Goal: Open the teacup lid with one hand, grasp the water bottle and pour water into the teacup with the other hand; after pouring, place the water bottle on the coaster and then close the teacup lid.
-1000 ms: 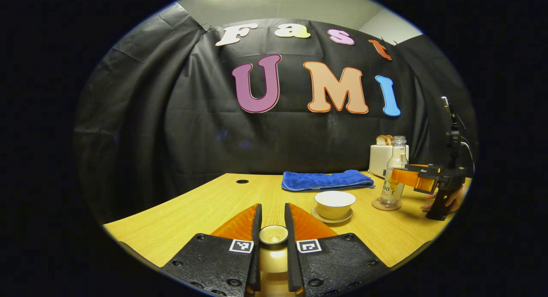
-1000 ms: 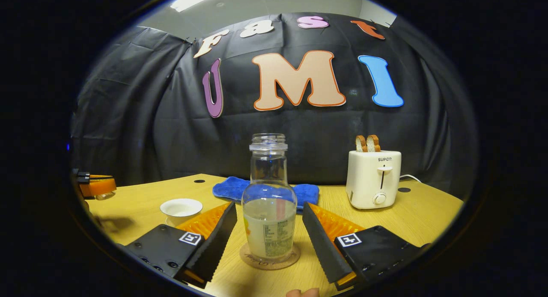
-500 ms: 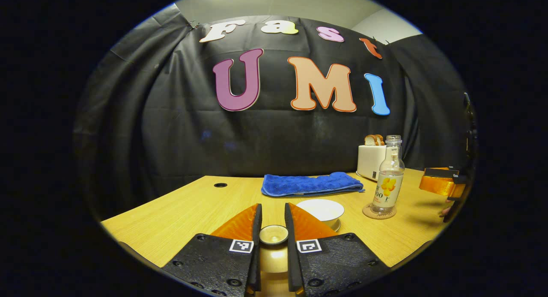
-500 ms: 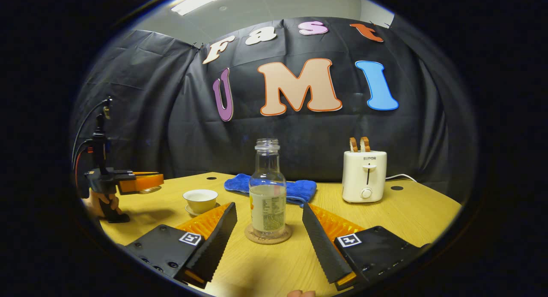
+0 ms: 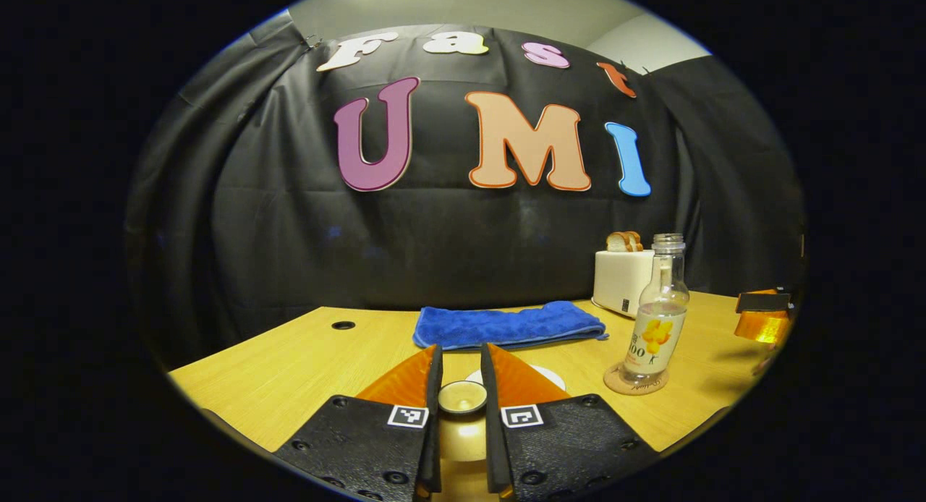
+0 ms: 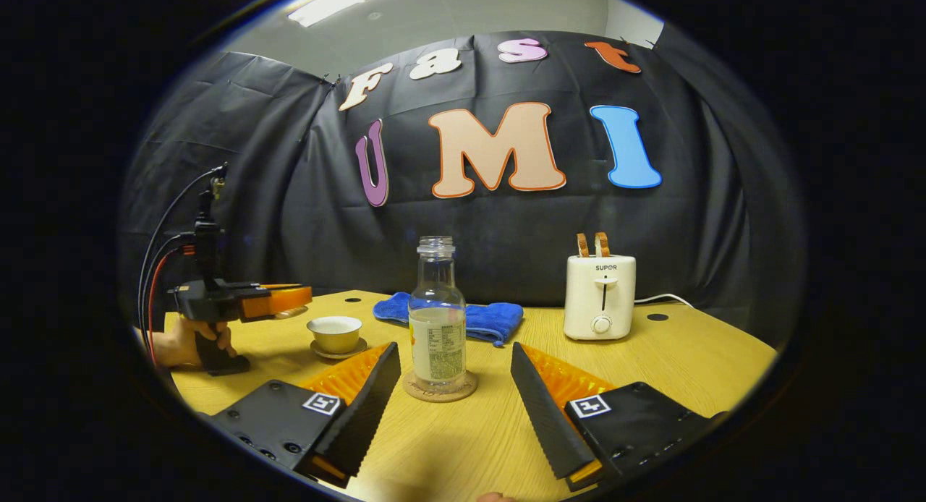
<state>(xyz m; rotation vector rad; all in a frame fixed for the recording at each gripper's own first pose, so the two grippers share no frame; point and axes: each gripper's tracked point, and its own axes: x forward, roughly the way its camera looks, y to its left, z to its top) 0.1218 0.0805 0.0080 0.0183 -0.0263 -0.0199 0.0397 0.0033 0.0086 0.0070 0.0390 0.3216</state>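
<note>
Yellow surface [image 6: 651,357] carries our water bottle [image 6: 437,321] on its coaster [image 6: 440,388], frame centre; right gripper [image 6: 456,393] jaws spread, left gripper [image 5: 461,386] pinching the teacup lid [image 5: 462,397].

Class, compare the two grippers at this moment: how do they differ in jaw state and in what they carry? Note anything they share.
The left gripper has its jaws shut on the teacup lid; the right gripper has its jaws wide open and carries nothing. The left gripper is raised beside the uncovered teacup; the right gripper faces the water bottle standing on its coaster, without touching it. Both have black bodies with orange jaws and are hand-held.
</note>
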